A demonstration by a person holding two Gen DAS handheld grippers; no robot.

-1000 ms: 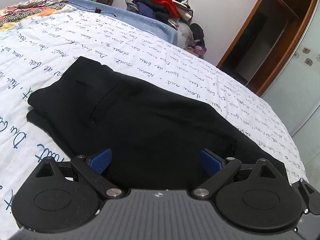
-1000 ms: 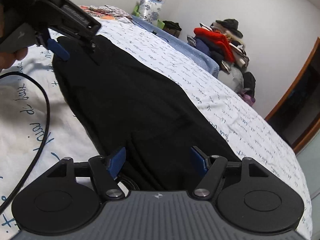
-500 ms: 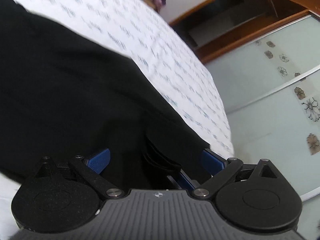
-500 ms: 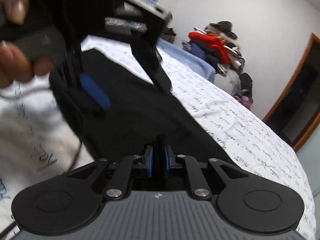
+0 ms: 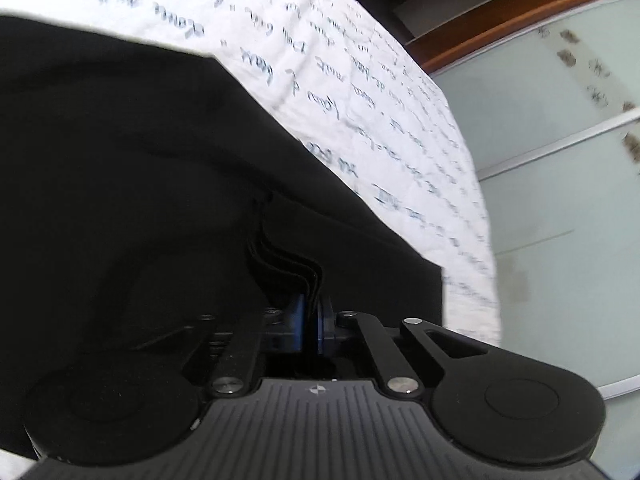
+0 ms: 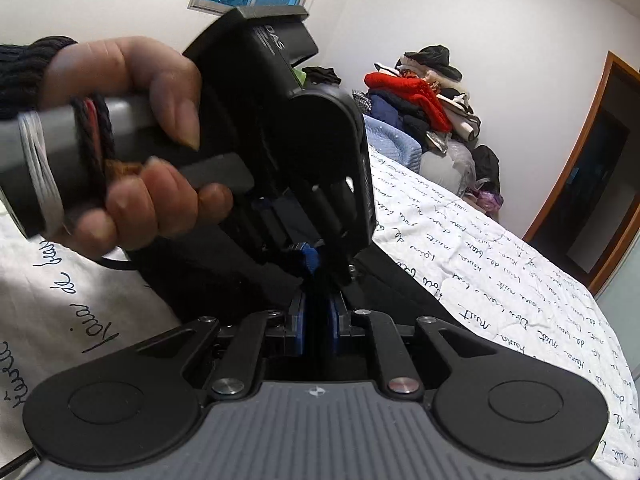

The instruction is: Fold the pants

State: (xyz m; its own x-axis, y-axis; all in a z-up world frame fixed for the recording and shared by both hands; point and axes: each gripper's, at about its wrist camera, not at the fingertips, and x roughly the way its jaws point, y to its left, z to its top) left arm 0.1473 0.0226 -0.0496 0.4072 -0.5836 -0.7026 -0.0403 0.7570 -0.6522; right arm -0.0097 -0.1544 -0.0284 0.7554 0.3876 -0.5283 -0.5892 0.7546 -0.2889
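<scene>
Left gripper first: its jaws, wide apart a second ago over the flat cloth, are now clamped on a stacked edge of the black pants, several thin layers fanning up out of the blue pads. Right gripper: its jaws were apart a second ago too, and now they are pinched on dark cloth at the near end of the same garment, the fabric rising between the pads. From the right wrist view the left gripper sits just ahead, almost touching, with the person's hand wrapped round its handle, so both grips land close together on one end. That reads as the pick-up for the next fold: both holds look set, and lifting and carrying this end over the rest seems the step in hand. The pants lie on the bedspread with its handwriting print, their long axis running away from the grippers up the bed, towards the pile of clothes by the far wall; which end is the waistband cannot be told here.
</scene>
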